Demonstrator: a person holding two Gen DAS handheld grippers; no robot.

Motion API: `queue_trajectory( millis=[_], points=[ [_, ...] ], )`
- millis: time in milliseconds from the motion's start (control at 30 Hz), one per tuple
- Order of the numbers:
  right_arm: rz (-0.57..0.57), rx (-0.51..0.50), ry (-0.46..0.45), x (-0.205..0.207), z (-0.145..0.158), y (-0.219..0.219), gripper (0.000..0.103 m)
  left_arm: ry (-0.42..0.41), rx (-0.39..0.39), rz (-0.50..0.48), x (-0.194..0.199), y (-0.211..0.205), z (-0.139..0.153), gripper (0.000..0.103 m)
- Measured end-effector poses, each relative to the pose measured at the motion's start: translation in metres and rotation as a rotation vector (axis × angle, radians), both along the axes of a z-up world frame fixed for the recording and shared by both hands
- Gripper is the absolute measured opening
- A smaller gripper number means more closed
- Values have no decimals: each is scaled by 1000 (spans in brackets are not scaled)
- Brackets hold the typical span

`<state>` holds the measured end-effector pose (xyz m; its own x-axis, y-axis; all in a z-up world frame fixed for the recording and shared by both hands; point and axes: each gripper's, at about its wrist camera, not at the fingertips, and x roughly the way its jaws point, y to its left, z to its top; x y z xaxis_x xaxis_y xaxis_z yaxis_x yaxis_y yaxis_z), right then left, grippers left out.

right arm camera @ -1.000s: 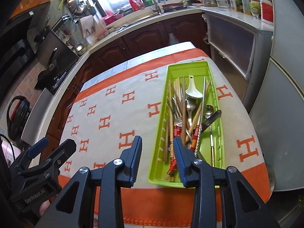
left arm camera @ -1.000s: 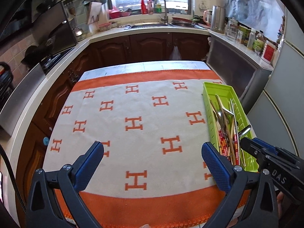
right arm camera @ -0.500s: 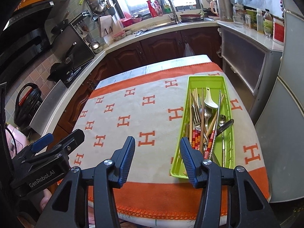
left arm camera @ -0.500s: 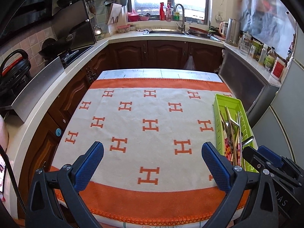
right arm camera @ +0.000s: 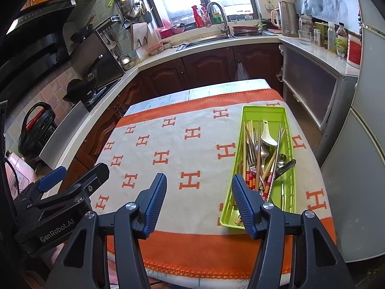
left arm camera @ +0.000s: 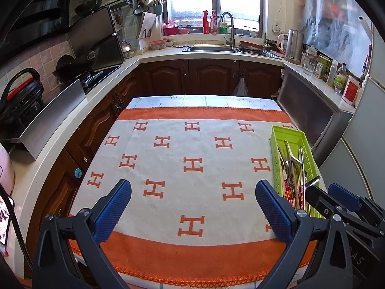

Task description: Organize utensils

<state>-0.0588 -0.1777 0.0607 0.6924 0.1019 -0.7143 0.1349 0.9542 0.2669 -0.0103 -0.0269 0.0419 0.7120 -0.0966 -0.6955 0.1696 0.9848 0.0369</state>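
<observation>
A lime green tray (right arm camera: pixel 287 120) lies along the right side of the table and holds several chopsticks, forks and spoons (right arm camera: pixel 261 154), with a white ceramic spoon (right arm camera: pixel 268 138) on top. It also shows in the left wrist view (left arm camera: pixel 275 134). My left gripper (left arm camera: pixel 192 201) is open and empty above the near edge of the table. My right gripper (right arm camera: pixel 198 197) is open and empty, just left of the tray's near end. Each gripper shows in the other's view, the right one (left arm camera: pixel 336 200) and the left one (right arm camera: pixel 72 180).
The table is covered by a white cloth (left arm camera: pixel 192 149) with orange H marks and orange borders. Kitchen counters with a stove (left arm camera: pixel 91 74), a sink (left arm camera: pixel 211 48) and a kettle (left arm camera: pixel 294 44) ring the table. A grey fridge (right arm camera: pixel 361 168) stands close on the right.
Both grippers have pulled back and risen from the table, so more of the kitchen shows. The right gripper's jaws have opened wider. The tray and utensils have not moved.
</observation>
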Motion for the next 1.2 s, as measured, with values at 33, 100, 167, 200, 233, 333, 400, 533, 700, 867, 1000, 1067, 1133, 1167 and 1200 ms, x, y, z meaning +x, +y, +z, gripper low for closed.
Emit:
queue_trajectory(
  millis=[33, 100, 167, 200, 233, 333, 400, 533, 700, 867, 1000, 1067, 1133, 1167, 1200],
  points=[
    [1, -1, 0, 1, 0, 0, 57, 1, -1, -1, 0, 0, 0, 102],
    [1, -3, 0, 1, -1, 0, 58, 3, -3, -1, 0, 0, -1, 102],
    [2, -9, 3, 2, -1, 0, 58, 4, -1, 1, 0, 0, -1, 102],
    [3, -9, 5, 1, 0, 0, 58, 8, -2, 1, 1, 0, -2, 102],
    [4, -9, 5, 1, 0, 0, 58, 13, -2, 1, 2, 0, -3, 102],
    [3, -13, 5, 2, 0, 0, 58, 23, -2, 2, 3, 0, -6, 102],
    [1, -14, 5, 2, 0, 0, 58, 24, -2, 1, 3, 0, -6, 102],
    [1, -15, 5, 3, 0, 0, 58, 31, -2, 0, 4, 1, -8, 102],
    [2, -12, 6, 3, 0, 0, 58, 32, -4, 0, 3, 2, -8, 102],
    [2, -12, 9, 3, -2, 1, 58, 40, -1, -1, 4, 2, -9, 102],
    [2, -13, 9, 3, -2, 0, 58, 38, -1, -1, 3, 2, -9, 102],
    [3, -13, 10, 3, -2, 1, 58, 39, -2, -3, 4, 3, -9, 102],
    [2, -12, 9, 3, -2, 1, 58, 39, -1, -2, 4, 3, -9, 102],
    [2, -13, 9, 3, -2, 1, 58, 41, -1, -3, 4, 3, -9, 102],
    [2, -13, 10, 3, -2, 0, 58, 41, -1, -2, 4, 3, -9, 102]
  ],
)
